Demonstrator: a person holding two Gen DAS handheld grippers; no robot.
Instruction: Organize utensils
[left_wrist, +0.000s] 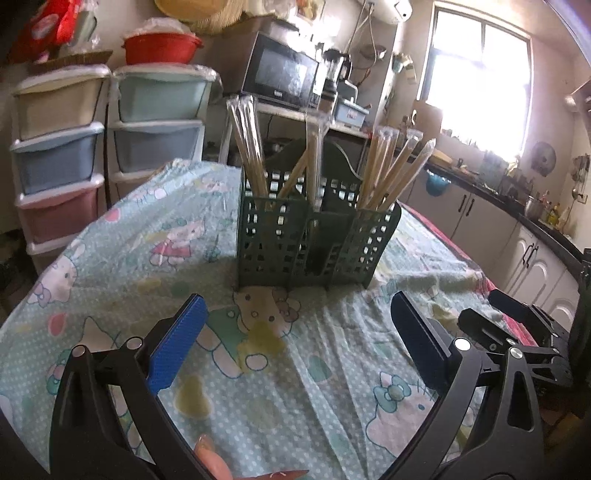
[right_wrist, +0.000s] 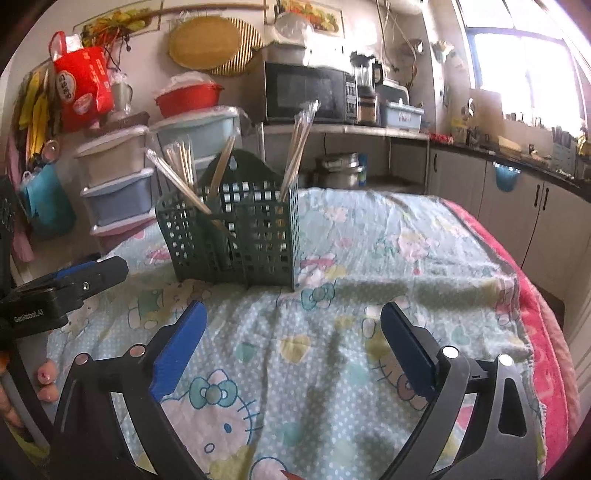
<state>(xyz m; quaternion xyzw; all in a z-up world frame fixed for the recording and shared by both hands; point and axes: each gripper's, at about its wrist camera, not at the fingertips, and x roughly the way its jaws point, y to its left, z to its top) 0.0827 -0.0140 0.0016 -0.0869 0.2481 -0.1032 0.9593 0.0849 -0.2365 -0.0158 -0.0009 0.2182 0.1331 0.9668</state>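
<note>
Left view: your left gripper (left_wrist: 295, 332) jaws wide apart, nothing between; green caddy (left_wrist: 314, 240) with wrapped chopsticks (left_wrist: 388, 170) stands ahead of them.
Right view: your right gripper (right_wrist: 291, 339) jaws apart, empty; caddy ahead-left on tablecloth (right_wrist: 369, 258).

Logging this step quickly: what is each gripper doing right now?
Left gripper: open, holding nothing.
Right gripper: open, holding nothing.

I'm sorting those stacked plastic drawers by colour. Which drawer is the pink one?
The bottom drawer of the left-hand stack. Above it sit a blue drawer and a cream one; it is the only pink one.
</note>
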